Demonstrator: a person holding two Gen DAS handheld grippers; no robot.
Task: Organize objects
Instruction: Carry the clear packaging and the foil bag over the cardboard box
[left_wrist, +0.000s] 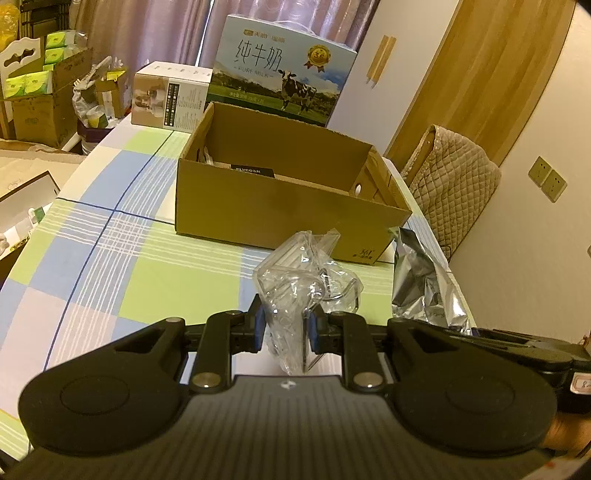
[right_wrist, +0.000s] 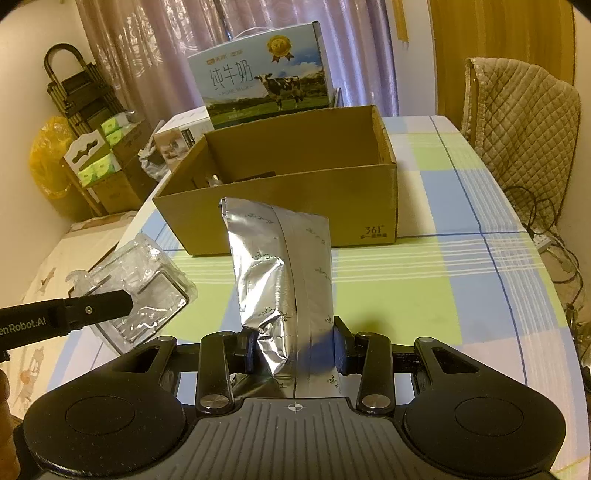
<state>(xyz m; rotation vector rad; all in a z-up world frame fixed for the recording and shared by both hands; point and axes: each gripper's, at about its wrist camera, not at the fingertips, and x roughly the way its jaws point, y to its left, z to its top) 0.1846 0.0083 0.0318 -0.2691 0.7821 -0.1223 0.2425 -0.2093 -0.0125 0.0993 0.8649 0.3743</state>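
Landmark: open brown cardboard box, sitting on the checked green, blue and white tablecloth.

Left of the box, at the table's far edge: small white-and-beige printed carton. Not involved at present.

In front of the box, left side: left gripper, jaws pinching the lower end of a crumpled clear plastic blister package. Blue pads press in from both sides. Package is held off the cloth and tilted toward the box's near wall. Judgement: raised like this so it can clear the wall and drop in.

Inside the box: a dark item with a label and something pale in the left corner; too hidden to identify. Rest of the floor visible is bare cardboard, so there is room.

Behind the box: tall blue milk carton with a cow picture, upright, touching or just behind the back wall; cannot tell which.

In front of the box, right side: right gripper, jaws closed on the bottom of a creased silver foil pouch, held upright with its top edge level with the box's near wall. Judgement: both items are staged for deposit; neither is in the box yet.
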